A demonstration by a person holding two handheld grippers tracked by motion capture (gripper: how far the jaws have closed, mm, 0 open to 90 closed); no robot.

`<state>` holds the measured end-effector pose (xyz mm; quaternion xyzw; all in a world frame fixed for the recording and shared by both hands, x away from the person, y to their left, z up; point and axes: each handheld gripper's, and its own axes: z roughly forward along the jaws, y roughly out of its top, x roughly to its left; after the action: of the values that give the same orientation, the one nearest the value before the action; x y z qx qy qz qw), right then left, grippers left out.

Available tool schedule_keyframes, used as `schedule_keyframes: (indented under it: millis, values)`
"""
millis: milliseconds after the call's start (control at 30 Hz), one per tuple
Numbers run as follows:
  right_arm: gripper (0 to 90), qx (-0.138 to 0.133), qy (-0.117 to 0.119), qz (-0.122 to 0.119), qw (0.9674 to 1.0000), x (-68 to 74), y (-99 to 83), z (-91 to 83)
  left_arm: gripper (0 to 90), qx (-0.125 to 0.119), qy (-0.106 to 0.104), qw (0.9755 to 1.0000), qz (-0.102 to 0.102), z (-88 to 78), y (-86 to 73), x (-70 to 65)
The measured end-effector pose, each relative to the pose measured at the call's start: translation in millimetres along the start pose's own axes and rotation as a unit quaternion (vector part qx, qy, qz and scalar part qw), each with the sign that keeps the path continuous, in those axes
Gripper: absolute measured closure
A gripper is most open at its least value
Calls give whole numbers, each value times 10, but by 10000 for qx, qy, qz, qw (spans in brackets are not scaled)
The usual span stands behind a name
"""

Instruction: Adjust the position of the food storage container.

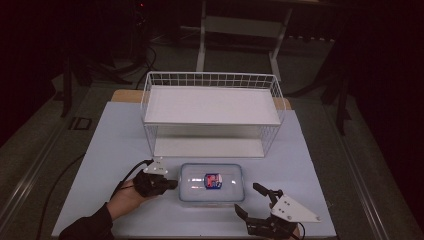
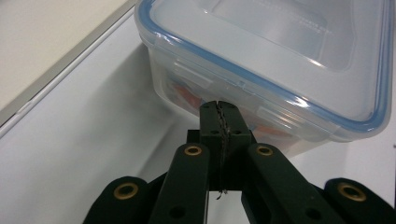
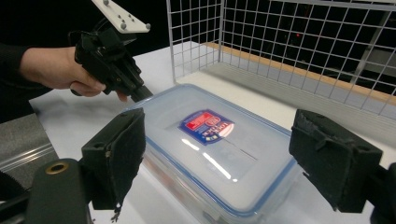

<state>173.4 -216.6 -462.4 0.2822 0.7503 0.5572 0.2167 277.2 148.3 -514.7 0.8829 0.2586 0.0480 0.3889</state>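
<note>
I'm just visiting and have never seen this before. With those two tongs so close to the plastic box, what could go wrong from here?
The left tongs are shut, their tip right at the side of the lidded box; a push could slide it across the smooth table.

The right tongs are open around the box's corner; squeezing there might twist or tip it rather than grip it.

Lifting it toward the wire shelf could bump the rim.

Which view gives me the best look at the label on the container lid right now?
The right gripper view: the red and blue label sits close and unobstructed on the container lid. The high view shows it small and blurry. In the left gripper view I can't make it out on the lid.
</note>
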Motion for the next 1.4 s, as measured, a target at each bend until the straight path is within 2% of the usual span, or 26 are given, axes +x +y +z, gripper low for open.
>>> schedule_keyframes:
  millis: [133, 333, 400, 500, 600, 733, 800, 867, 933, 1067, 1100, 1167, 1200, 1233, 1300, 1333, 1400]
  values:
    - [182, 4, 22, -69, 10000, -5, 0, 3, 889, 9, -27, 10000, 66, 52, 45, -17]
    - [176, 2, 27, -150, 9999, -4, -2, 9, 889, -6, -48, 10000, 23, 120, 102, -28]
    - [170, 12, 40, -180, 9998, -5, -4, 13, 889, -19, -61, 10000, 69, 123, 104, -33]
    - [157, 32, 105, -230, 9997, -13, -3, 30, 884, -32, -52, 10000, 33, 94, 100, -42]
    - [140, 34, 122, -246, 9996, -15, -4, 35, 800, -169, -8, 9998, -95, -7, 103, -50]
    - [127, 107, 151, -237, 9995, -38, -15, 61, 656, -442, -154, 9985, -270, -166, 123, -67]
    - [122, 125, 100, -236, 9996, -46, -21, 72, 534, -632, -313, 9967, -393, -236, 141, -72]
    - [124, 124, 70, -225, 9996, -52, -20, 72, 433, -871, -537, 9934, -515, -295, 164, -84]
    - [136, 84, -30, -247, 9997, -56, -17, 62, 317, -1095, -680, 9902, -537, -340, 186, -107]
    - [152, 69, -81, -150, 9998, -80, -11, 46, 121, -1316, -816, 9849, -773, -355, 245, -131]
    - [157, 111, -66, -134, 9998, -88, -10, 43, 107, -1333, -776, 9847, -814, -349, 254, -134]
    - [169, 142, -1, -106, 9998, -110, -14, 44, 53, -1383, -837, 9830, -867, -329, 262, -137]
    - [169, 142, -1, -106, 9998, -110, -14, 44, 29, -1383, -837, 9830, -867, -329, 262, -137]
    - [158, 270, -74, -135, 9995, -127, -10, 51, 19, -1356, -896, 9821, -953, -297, 270, -135]
    - [158, 271, -155, -148, 9994, -137, -6, 48, 19, -1319, -906, 9818, -1027, -279, 276, -135]
    - [160, 252, -216, -132, 9994, -150, 3, 39, 19, -1335, -837, 9817, -1066, -261, 281, -138]
    - [177, 214, -328, 61, 9992, -210, 62, -6, 19, -1341, -778, 9810, -1165, -242, 295, -136]
